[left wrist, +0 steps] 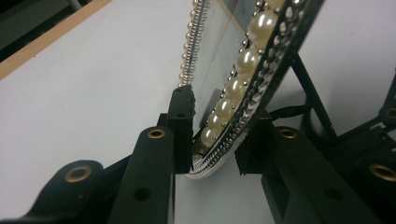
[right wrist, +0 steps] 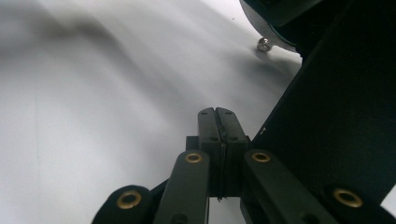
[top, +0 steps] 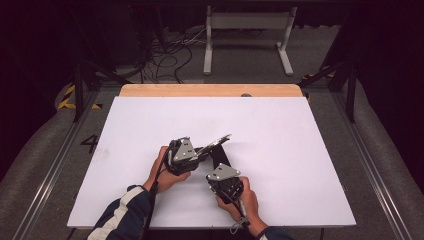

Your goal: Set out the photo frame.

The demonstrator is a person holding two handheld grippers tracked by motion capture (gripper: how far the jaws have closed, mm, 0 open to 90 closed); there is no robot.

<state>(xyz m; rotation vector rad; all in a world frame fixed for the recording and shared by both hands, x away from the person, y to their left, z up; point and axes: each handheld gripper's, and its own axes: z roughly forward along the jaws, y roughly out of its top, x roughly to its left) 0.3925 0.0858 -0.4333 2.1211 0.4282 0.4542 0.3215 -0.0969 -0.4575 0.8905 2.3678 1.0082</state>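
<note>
Left gripper view: jaws clamp the pearl-rimmed mirror (left wrist: 219, 65).

Left gripper (top: 200, 152) holds the mirror tilted above the table (top: 280, 150); right gripper (right wrist: 218, 116), just beside the mirror's black stand (right wrist: 341, 107), has its jaws pressed together, empty.

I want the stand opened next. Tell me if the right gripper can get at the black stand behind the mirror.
Probably yes: the right gripper, fingers shut and empty, sits right beside the black stand with nothing between.
</note>
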